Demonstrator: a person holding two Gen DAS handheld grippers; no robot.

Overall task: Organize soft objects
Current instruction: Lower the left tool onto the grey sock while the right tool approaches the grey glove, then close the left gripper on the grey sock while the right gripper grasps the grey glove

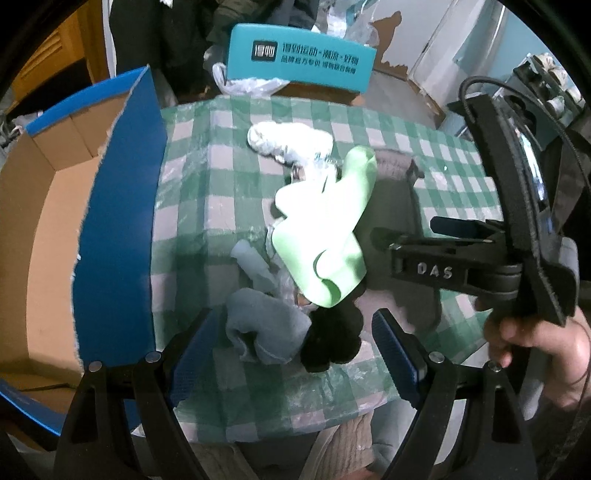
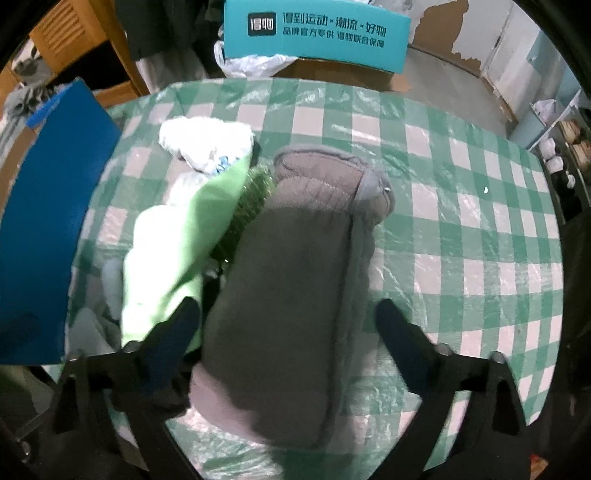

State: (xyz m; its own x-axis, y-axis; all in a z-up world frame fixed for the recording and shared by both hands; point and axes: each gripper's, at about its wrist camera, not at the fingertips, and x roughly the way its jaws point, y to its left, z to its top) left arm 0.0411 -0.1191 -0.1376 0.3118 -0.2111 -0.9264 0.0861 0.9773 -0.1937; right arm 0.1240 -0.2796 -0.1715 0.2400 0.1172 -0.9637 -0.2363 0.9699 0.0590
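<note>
Green-and-white checked plastic sheeting covers the tabletop (image 2: 461,236), and a heap of soft things lies on it. In the right wrist view a long grey padded cushion (image 2: 295,280) stretches away from the camera, its near end between the fingers of the right tool (image 2: 286,328); the jaws stand apart, the right finger clear of the fabric, while whether the left finger touches it cannot be told. Just beside the cushion on its left lie a pale green cloth (image 2: 173,251) and a dark green netted item (image 2: 251,195), with a white crumpled bundle (image 2: 207,142) beyond them. In the left wrist view the left tool (image 1: 291,347) points down with its jaws apart above a grey-blue cloth (image 1: 266,328) and a black fuzzy piece (image 1: 332,339), neither pressed by the blue pads (image 1: 395,354). The pale green cloth (image 1: 325,229) lies across the middle of the heap there. An open cardboard box with a blue outer wall (image 1: 118,221) stands at the tabletop's left edge. A hand (image 1: 543,350) holds the right tool's handle at the right of that view. A teal box with white print (image 2: 317,33) sits beyond the tabletop.
</note>
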